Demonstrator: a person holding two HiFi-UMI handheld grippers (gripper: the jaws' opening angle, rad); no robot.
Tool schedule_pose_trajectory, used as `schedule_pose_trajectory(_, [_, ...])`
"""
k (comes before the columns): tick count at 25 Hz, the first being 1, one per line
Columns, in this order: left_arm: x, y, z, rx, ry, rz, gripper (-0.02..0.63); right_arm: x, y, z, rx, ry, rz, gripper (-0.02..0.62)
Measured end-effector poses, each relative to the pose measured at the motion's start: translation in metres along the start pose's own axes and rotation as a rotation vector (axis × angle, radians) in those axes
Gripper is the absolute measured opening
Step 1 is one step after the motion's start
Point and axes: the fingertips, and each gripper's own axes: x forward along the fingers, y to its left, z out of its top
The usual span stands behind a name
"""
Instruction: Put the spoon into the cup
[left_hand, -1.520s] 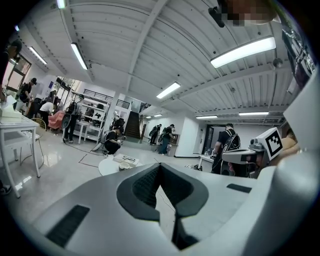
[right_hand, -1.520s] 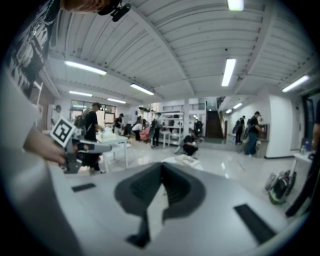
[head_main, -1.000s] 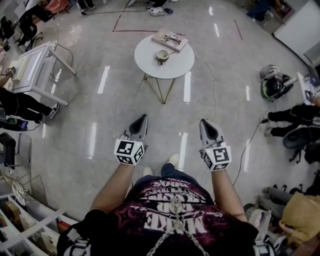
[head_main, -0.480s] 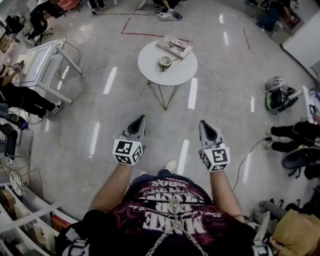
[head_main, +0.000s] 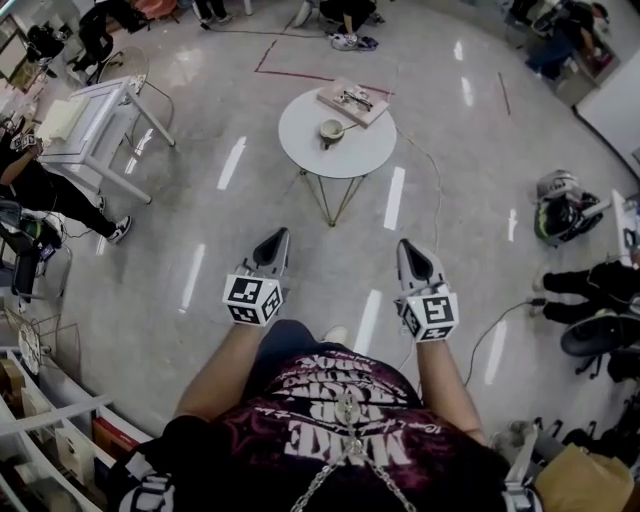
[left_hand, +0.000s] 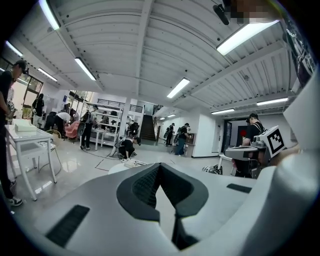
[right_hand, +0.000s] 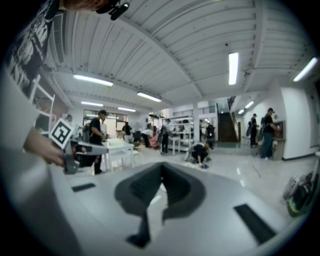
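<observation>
A small cup (head_main: 331, 129) stands on a round white table (head_main: 365, 150) far ahead of me in the head view. A spoon (head_main: 350, 124) lies beside it, its bowl end at the cup's rim. My left gripper (head_main: 276, 240) and right gripper (head_main: 407, 250) are held level over the floor, side by side and well short of the table. Both are shut with nothing between their jaws. In the left gripper view the jaws of the left gripper (left_hand: 159, 166) meet at the tip, with the table's edge (left_hand: 120, 167) just beyond. The right gripper (right_hand: 162, 167) looks the same in its own view.
A flat tray (head_main: 353, 101) with small items lies at the table's far side. A white desk (head_main: 95, 115) stands at the left and shelves (head_main: 40, 430) at the bottom left. A bag (head_main: 560, 205) and seated people's legs are at the right. A cable (head_main: 432, 190) runs across the floor.
The table with the cup has come closer and lower in the head view as I walk toward it. Both grippers have kept their pose in front of me, still shut.
</observation>
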Motion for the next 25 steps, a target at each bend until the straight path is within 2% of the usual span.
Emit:
schedule_pose_trajectory(8, [0.010, -0.018, 0.007, 0.031, 0.005, -0.029, 0.025, -0.005, -0.017, 0.000, 0.042, -0.019, -0.031, 0.029])
schedule_pose_trajectory(25, [0.021, -0.004, -0.001, 0.017, 0.015, -0.026, 0.026, 0.015, -0.020, -0.006, 0.014, 0.023, -0.035, 0.029])
